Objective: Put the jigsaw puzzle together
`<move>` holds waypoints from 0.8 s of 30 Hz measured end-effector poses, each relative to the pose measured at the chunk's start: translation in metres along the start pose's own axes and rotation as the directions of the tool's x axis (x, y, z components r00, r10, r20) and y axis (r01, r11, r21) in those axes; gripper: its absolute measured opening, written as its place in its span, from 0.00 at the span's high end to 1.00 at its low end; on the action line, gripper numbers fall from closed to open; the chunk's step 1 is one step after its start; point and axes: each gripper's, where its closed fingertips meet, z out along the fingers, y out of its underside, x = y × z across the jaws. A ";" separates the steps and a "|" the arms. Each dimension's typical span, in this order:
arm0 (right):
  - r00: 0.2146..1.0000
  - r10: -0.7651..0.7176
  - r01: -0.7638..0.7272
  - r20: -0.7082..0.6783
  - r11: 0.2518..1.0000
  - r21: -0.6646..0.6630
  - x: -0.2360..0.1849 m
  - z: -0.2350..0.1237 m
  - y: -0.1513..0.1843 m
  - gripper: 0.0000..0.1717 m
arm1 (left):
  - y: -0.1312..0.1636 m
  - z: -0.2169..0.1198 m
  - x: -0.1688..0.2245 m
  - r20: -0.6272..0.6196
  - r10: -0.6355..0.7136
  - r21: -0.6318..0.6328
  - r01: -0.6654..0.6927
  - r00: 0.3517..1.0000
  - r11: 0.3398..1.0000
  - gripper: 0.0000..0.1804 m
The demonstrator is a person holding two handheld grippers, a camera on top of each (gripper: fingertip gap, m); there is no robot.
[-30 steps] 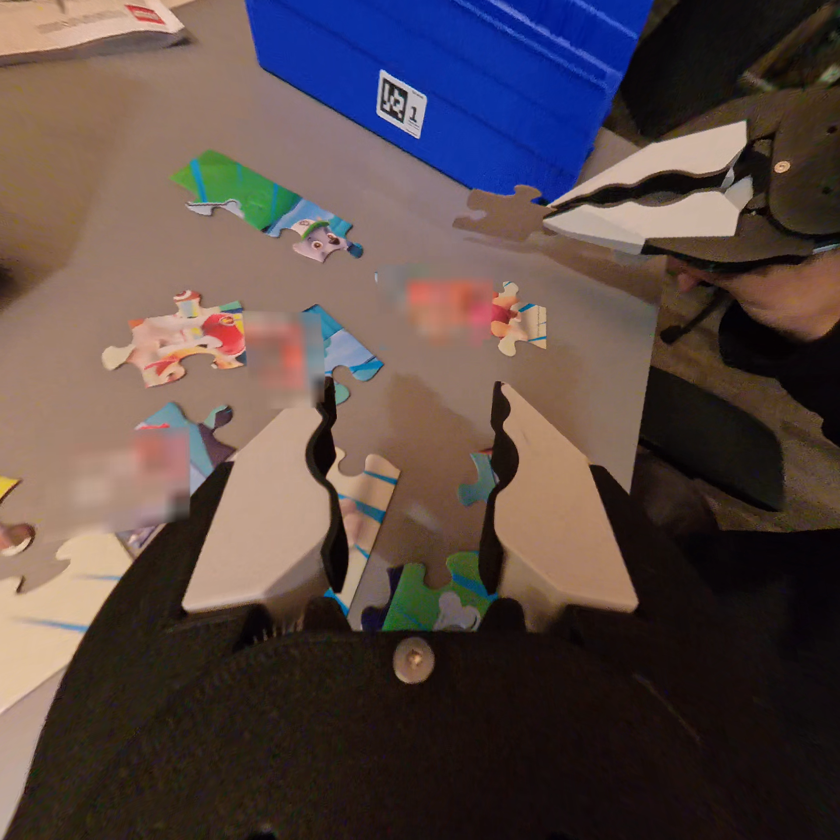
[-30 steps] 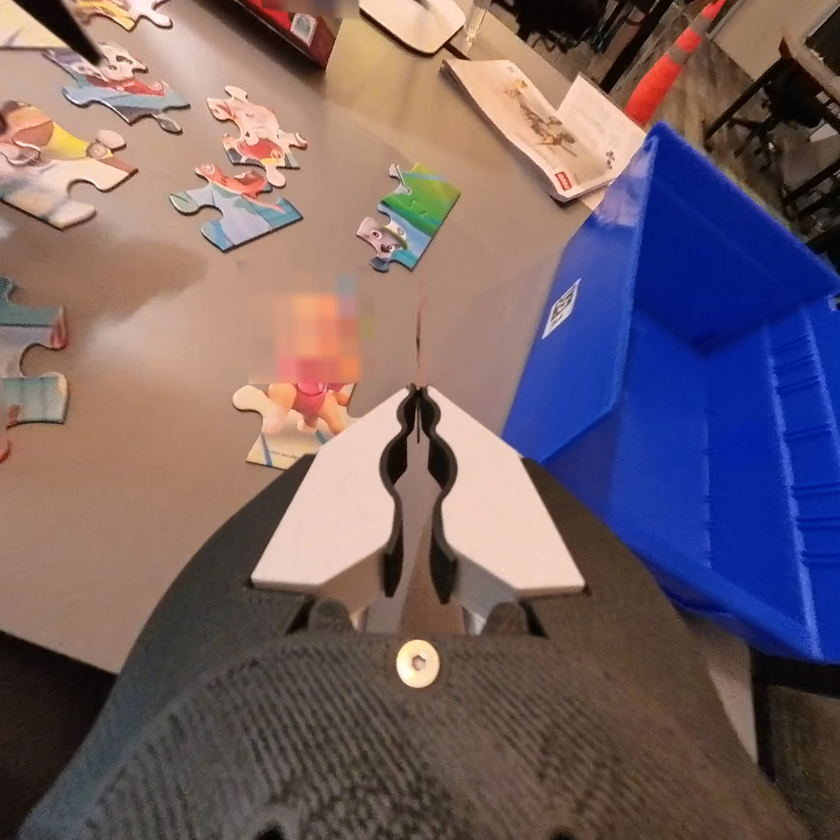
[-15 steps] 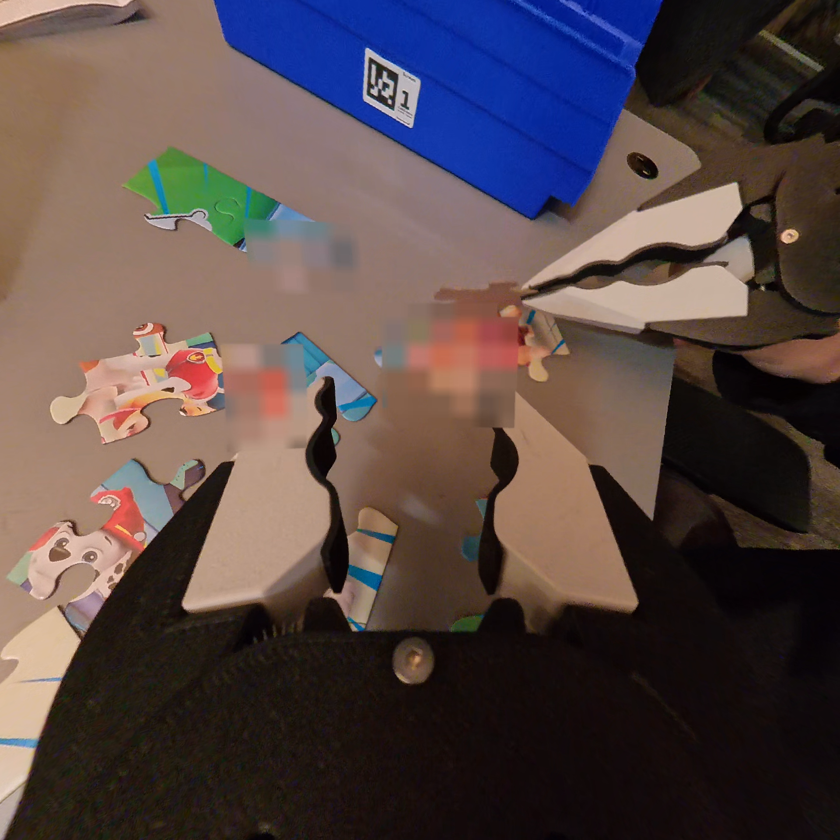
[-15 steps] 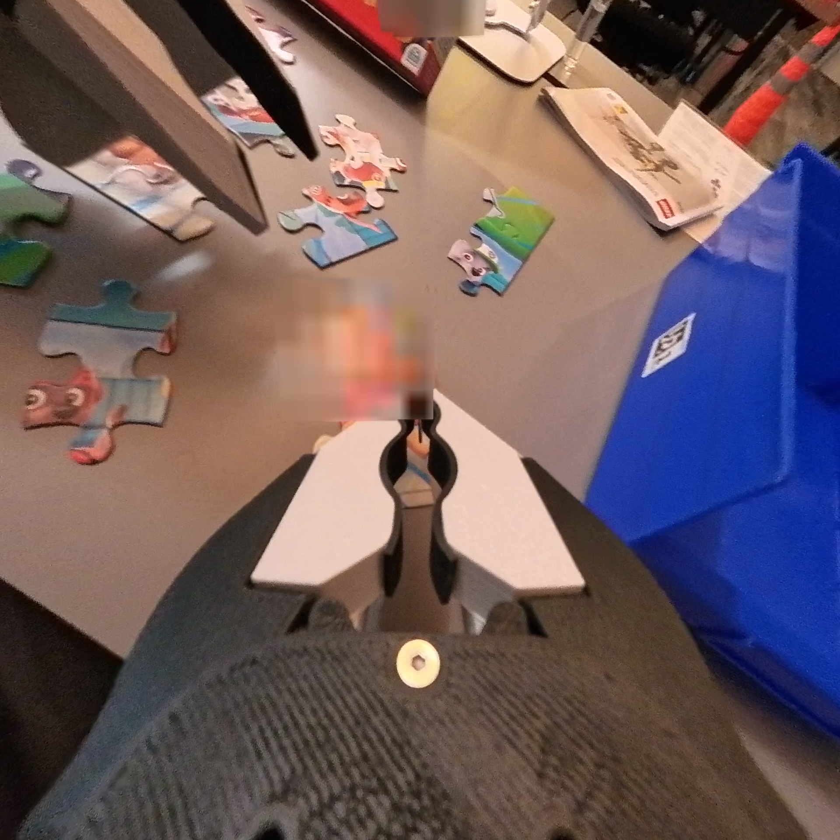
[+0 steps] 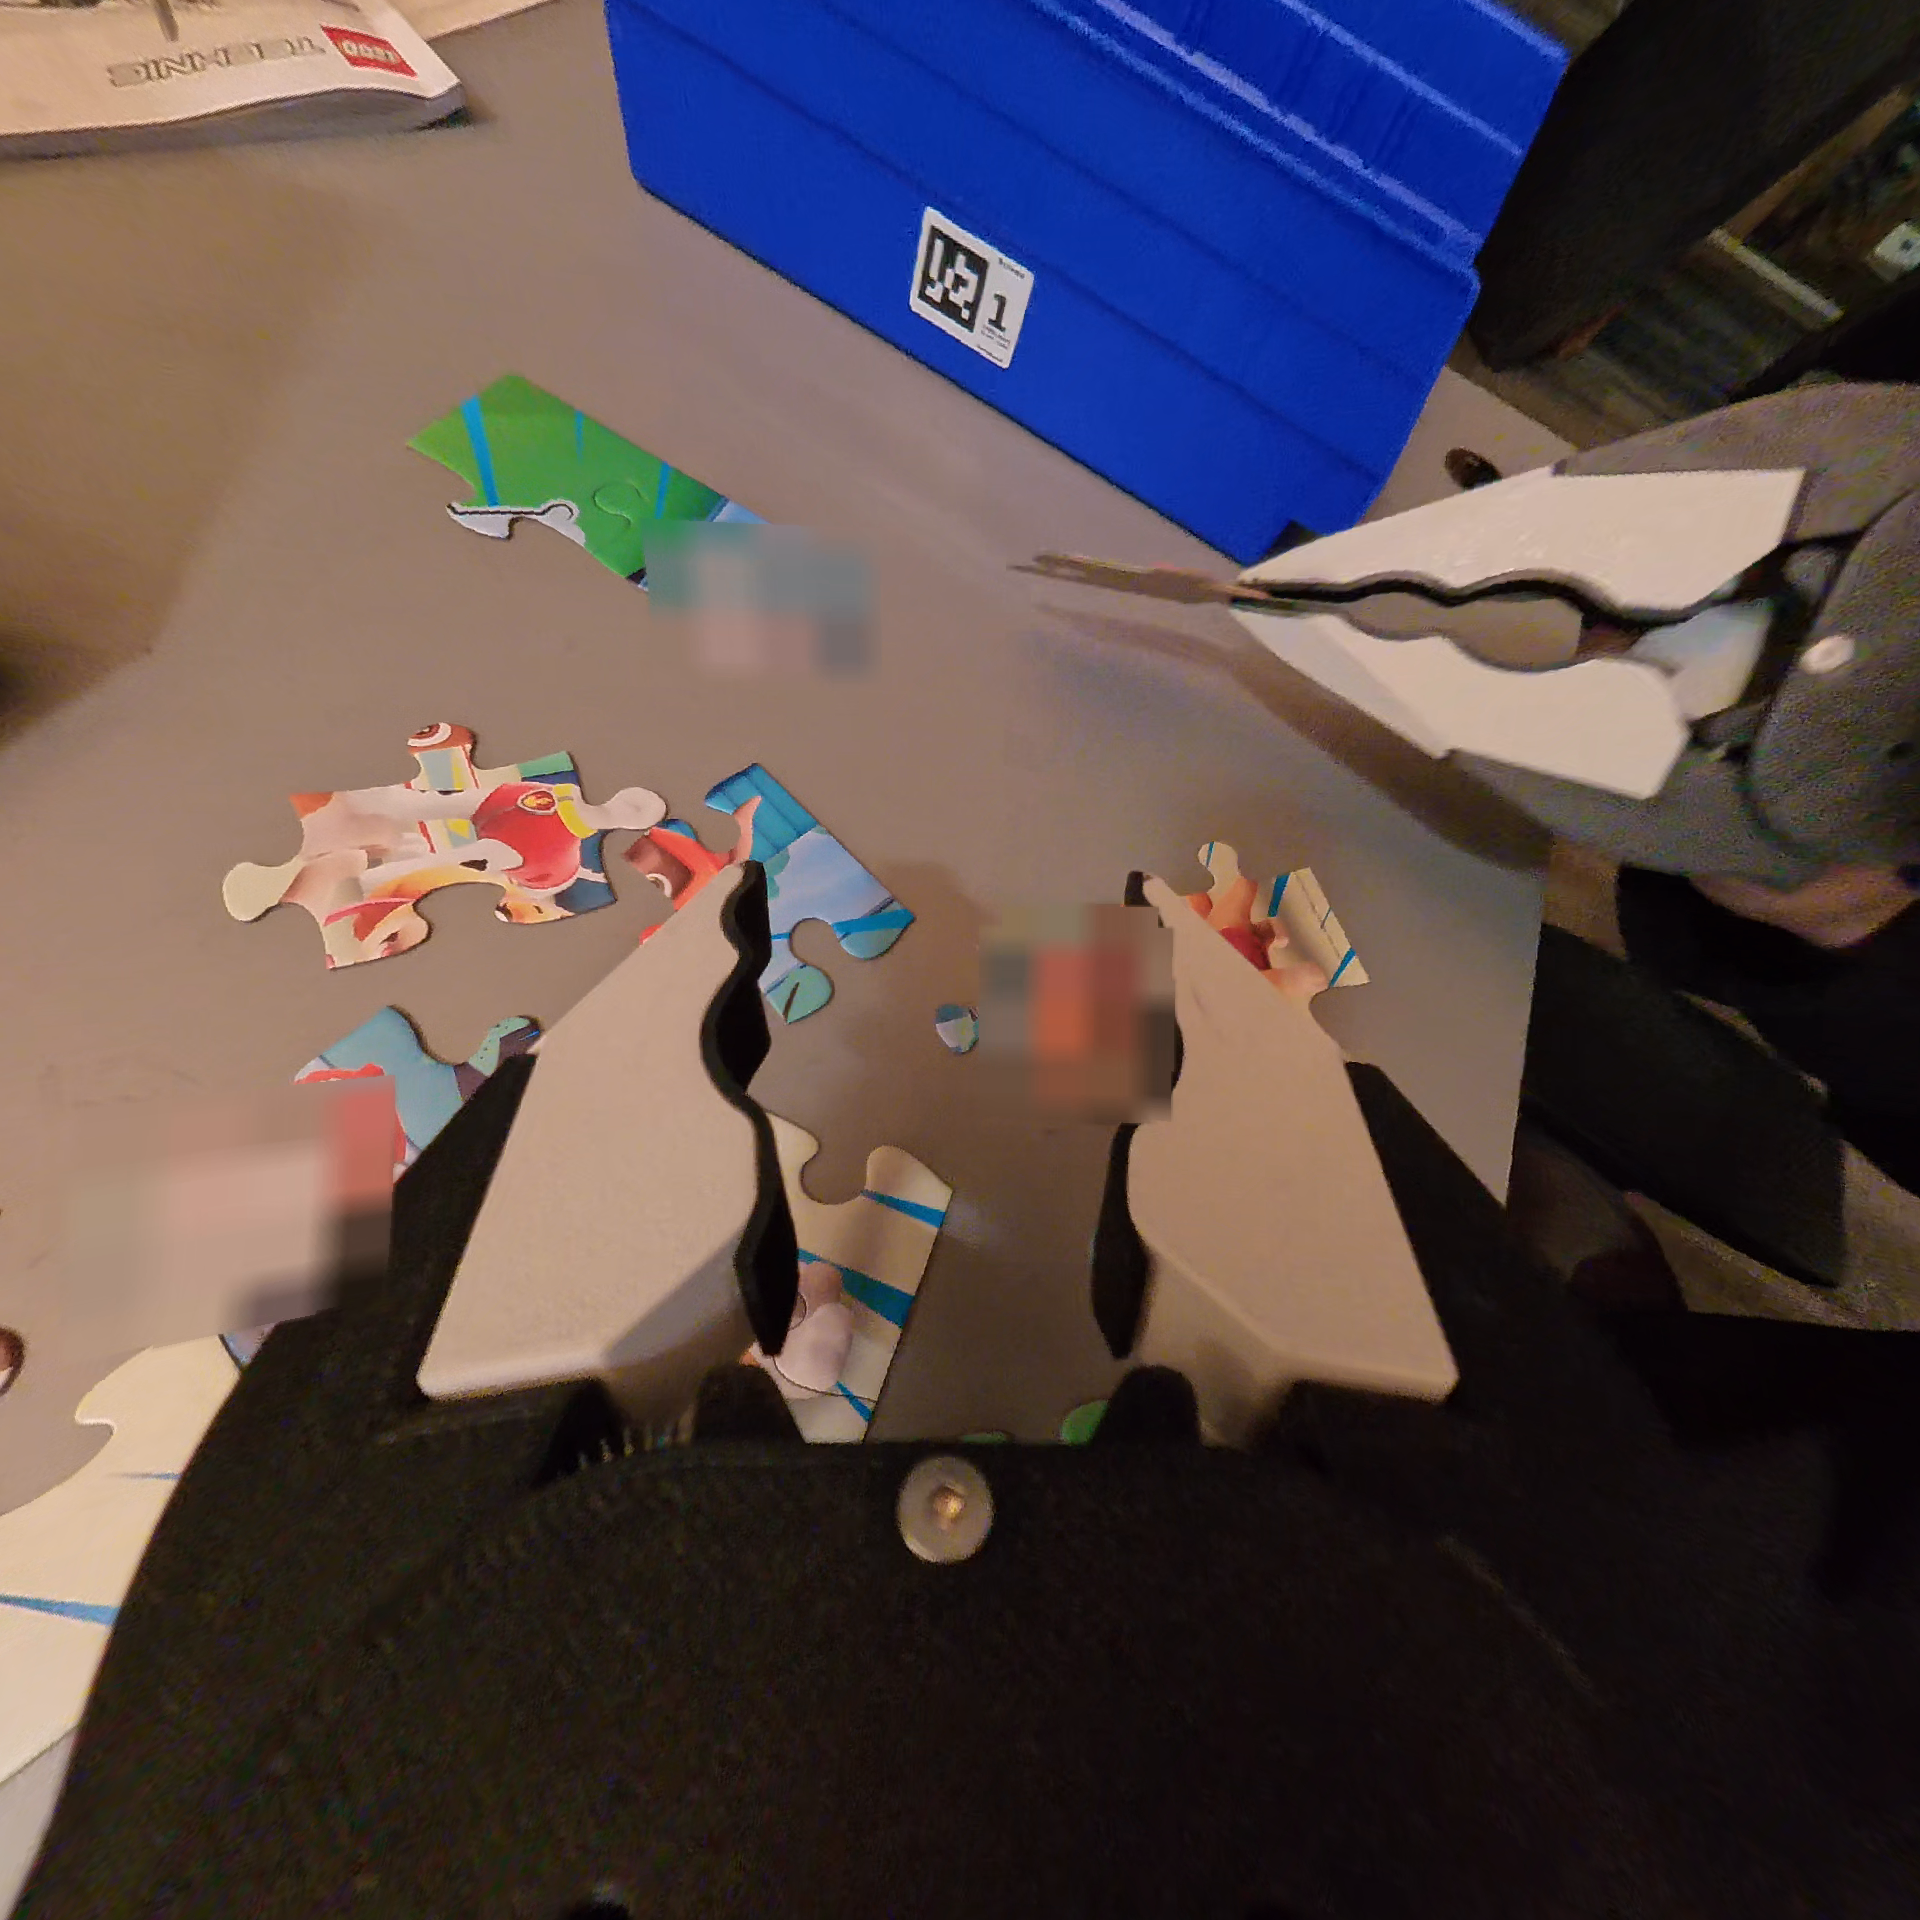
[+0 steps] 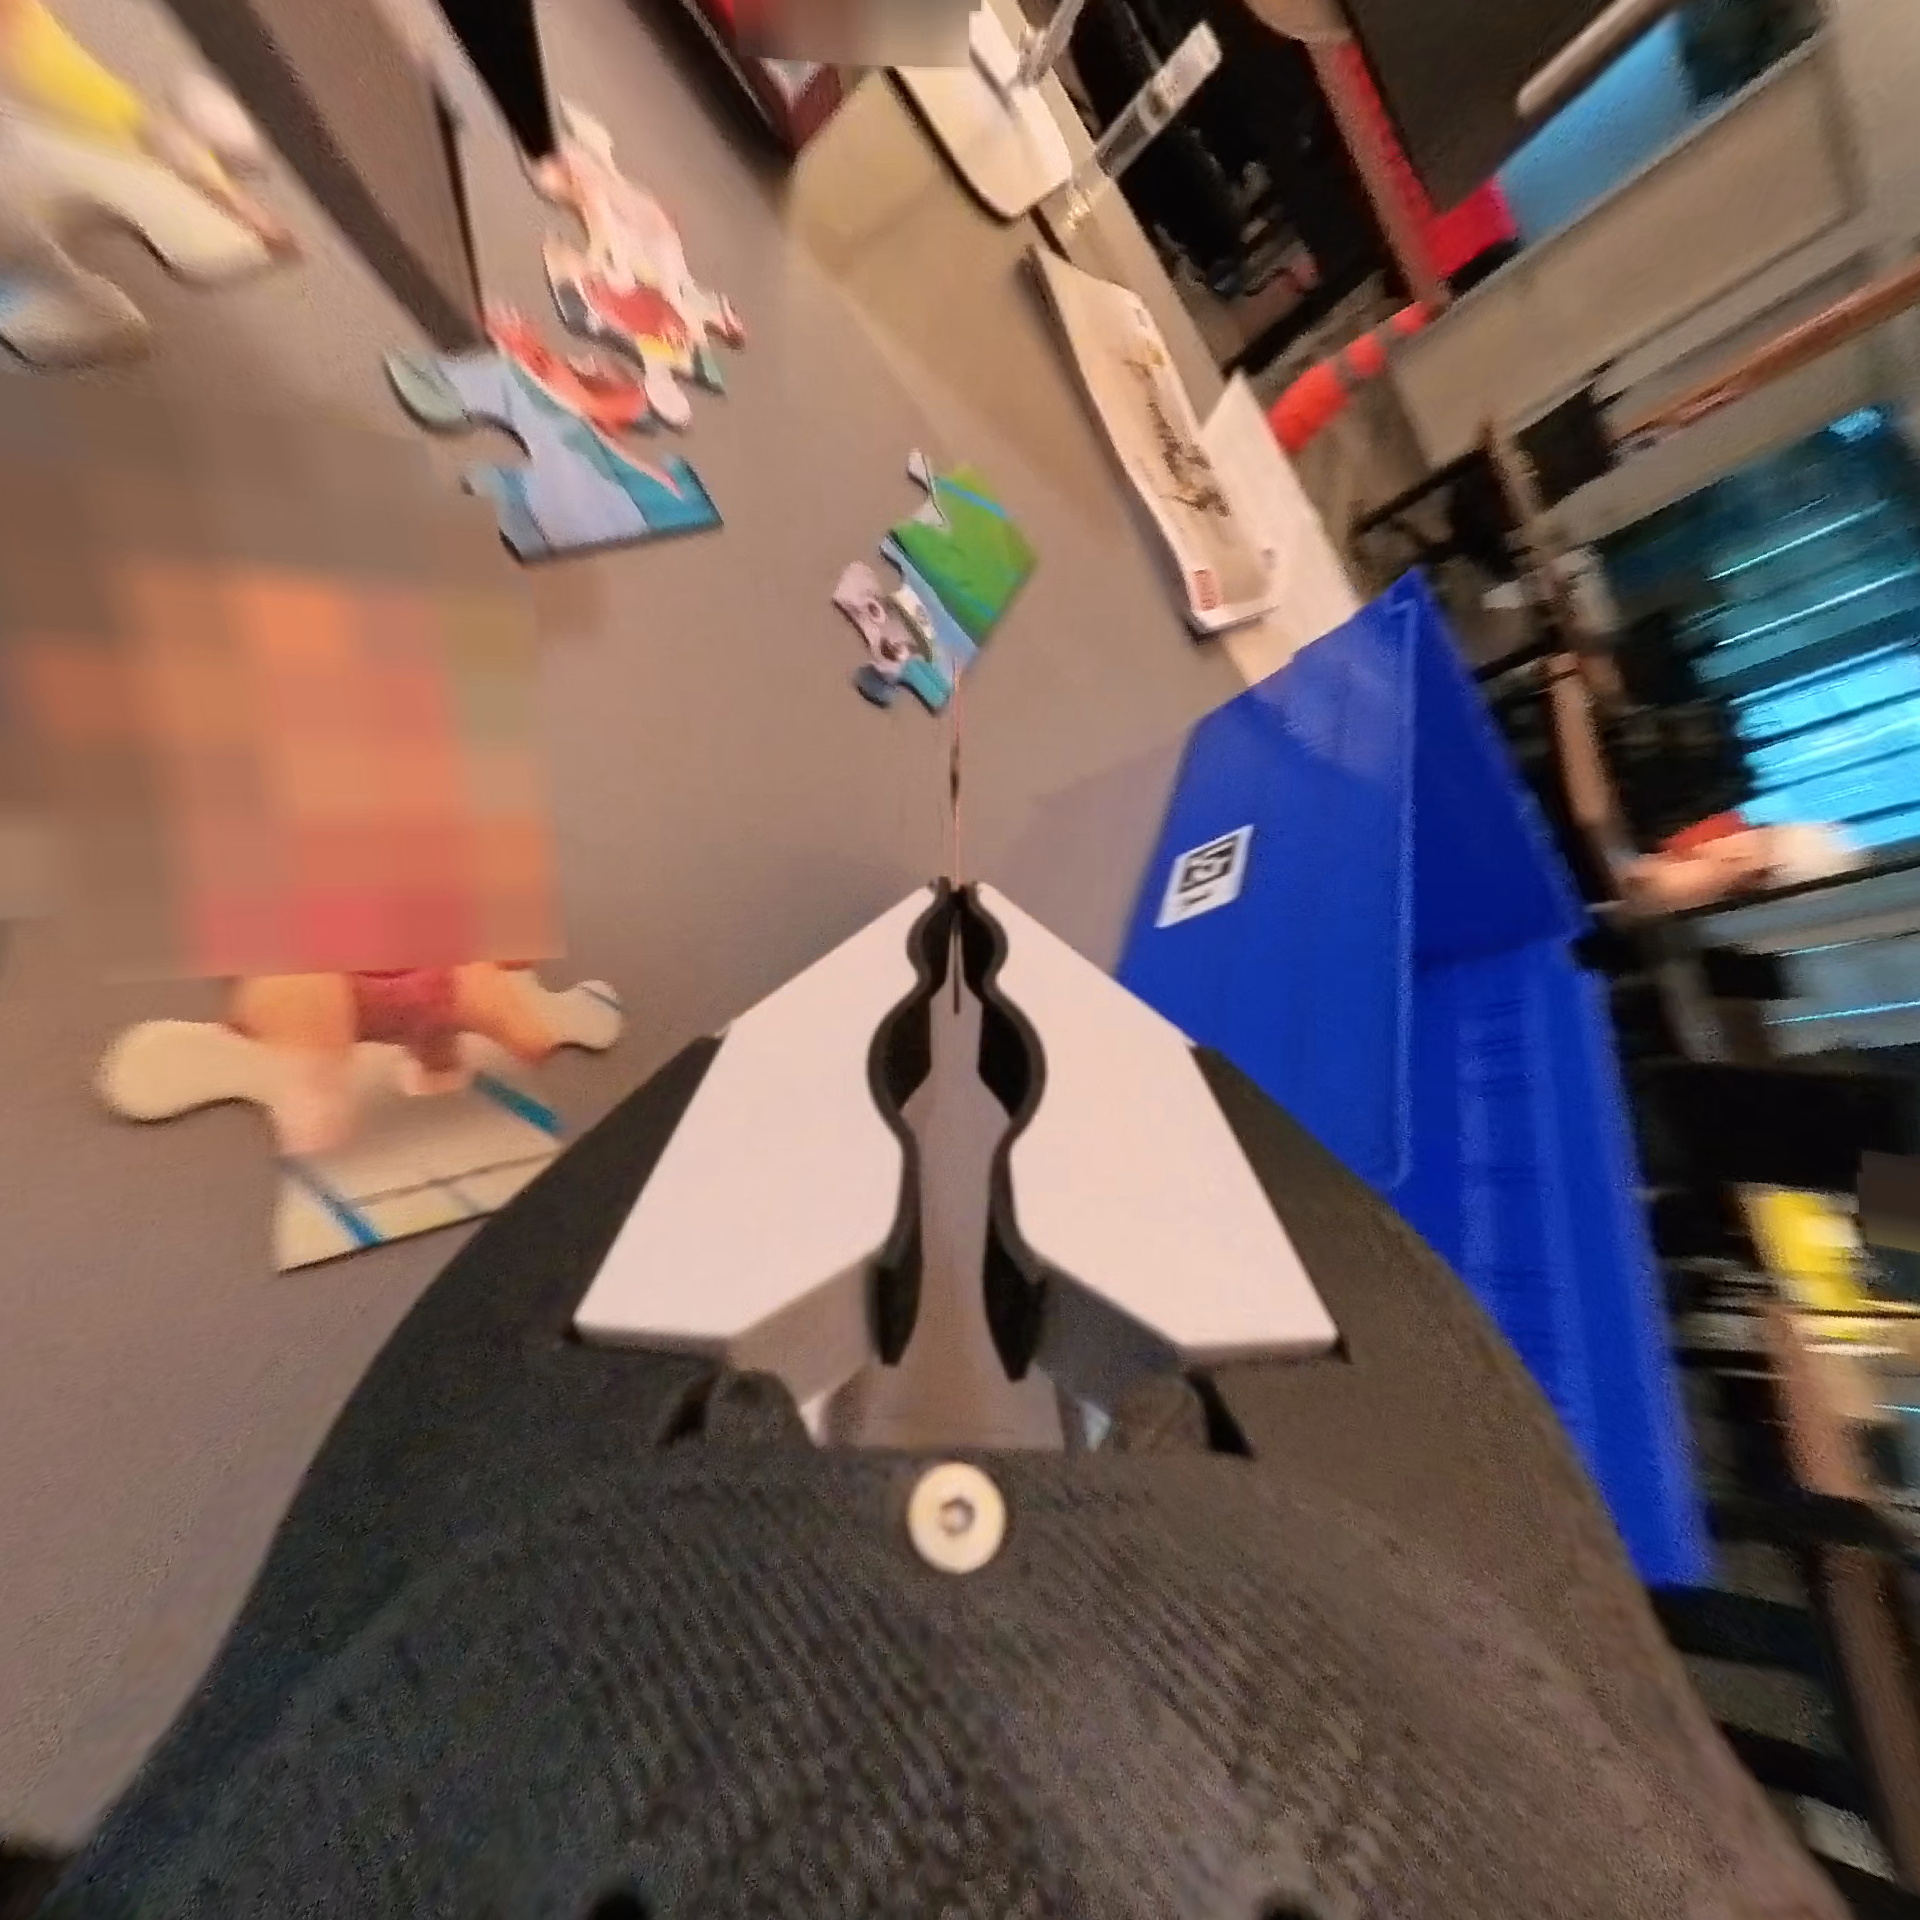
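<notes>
Grey tabletop (image 5: 312, 312) fills both views, strewn with cartoon jigsaw pieces. Right gripper (image 6: 952, 891) is clamped tight on a thin jigsaw piece (image 5: 1127, 578), seen edge-on, brown backing showing, lifted clear of the table near the blue bin (image 5: 1039, 156). Left gripper (image 5: 940, 894) hangs fingers spread wide, nothing between them, over a blue-striped pale piece (image 5: 873, 1236). A red-and-orange piece (image 5: 1262, 935) lies just beyond its right finger, a blue piece (image 5: 821, 894) by its left. Farther out sit a green piece (image 5: 561, 457) and a printed booklet (image 5: 208, 73).
</notes>
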 end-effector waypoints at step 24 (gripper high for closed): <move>0.904 -0.421 0.402 -0.073 0.896 -0.189 -0.022 0.041 -0.015 1.00 | -0.018 -0.027 -0.034 -0.041 -0.095 0.187 0.101 0.995 0.977 0.66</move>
